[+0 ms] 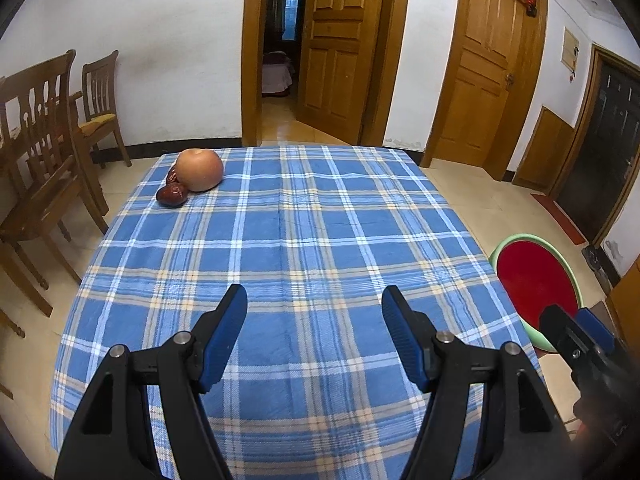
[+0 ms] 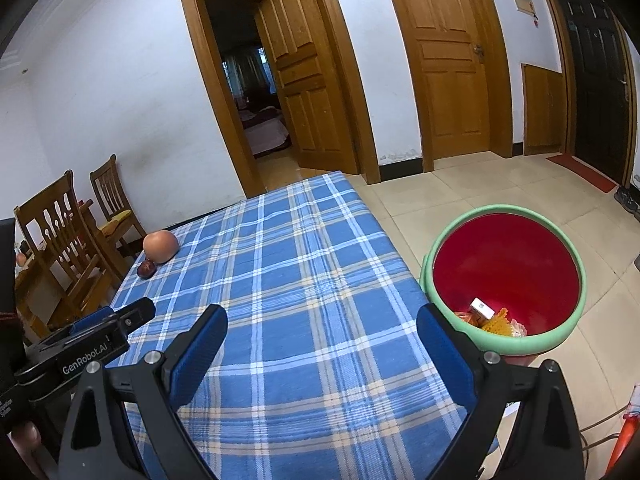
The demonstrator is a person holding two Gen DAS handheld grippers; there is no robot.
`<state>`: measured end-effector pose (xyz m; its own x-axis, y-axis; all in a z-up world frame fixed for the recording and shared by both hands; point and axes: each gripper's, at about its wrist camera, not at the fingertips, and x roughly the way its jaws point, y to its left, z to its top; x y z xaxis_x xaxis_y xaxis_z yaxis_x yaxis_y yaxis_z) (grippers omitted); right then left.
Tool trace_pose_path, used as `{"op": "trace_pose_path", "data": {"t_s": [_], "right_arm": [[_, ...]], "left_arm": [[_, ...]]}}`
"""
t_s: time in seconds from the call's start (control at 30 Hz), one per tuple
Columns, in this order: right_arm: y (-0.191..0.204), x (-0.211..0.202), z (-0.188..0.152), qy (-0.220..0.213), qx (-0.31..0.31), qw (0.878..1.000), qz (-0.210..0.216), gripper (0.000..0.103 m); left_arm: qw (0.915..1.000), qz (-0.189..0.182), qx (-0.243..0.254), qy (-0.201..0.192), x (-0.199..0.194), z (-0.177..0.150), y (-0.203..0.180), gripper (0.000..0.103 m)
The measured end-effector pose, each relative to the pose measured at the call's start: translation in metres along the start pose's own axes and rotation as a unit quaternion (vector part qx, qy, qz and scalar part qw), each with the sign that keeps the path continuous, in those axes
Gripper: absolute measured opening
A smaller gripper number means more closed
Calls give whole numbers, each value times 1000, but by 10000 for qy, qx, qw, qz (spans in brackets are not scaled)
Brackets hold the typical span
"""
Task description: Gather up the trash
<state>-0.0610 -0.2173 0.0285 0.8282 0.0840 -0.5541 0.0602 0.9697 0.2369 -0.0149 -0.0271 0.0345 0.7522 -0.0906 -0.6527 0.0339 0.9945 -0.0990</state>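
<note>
A round bin (image 2: 560, 336) with a pale green rim and a red inside stands upright on the tiled floor, just beside the right edge of the bench (image 2: 304, 320). At its bottom lies trash: a small white and orange box (image 2: 482, 309), tilted, with yellow crumpled scraps (image 2: 500, 325) next to it. In the left wrist view only the bin's (image 1: 574, 276) rim and red wall show.

Apple (image 1: 199, 169) beside 2 red dates (image 1: 172, 194) on plaid tablecloth (image 1: 304, 240); wooden chairs (image 1: 40, 140) left
</note>
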Motion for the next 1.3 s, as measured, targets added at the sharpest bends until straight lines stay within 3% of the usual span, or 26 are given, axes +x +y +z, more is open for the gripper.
{"op": "trace_pose_path", "data": {"t_s": [1.3], "right_arm": [[4, -1, -1, -4, -34, 10000, -1, 97]], "left_arm": [[10000, 6, -36, -30, -2, -2, 3, 70]]}}
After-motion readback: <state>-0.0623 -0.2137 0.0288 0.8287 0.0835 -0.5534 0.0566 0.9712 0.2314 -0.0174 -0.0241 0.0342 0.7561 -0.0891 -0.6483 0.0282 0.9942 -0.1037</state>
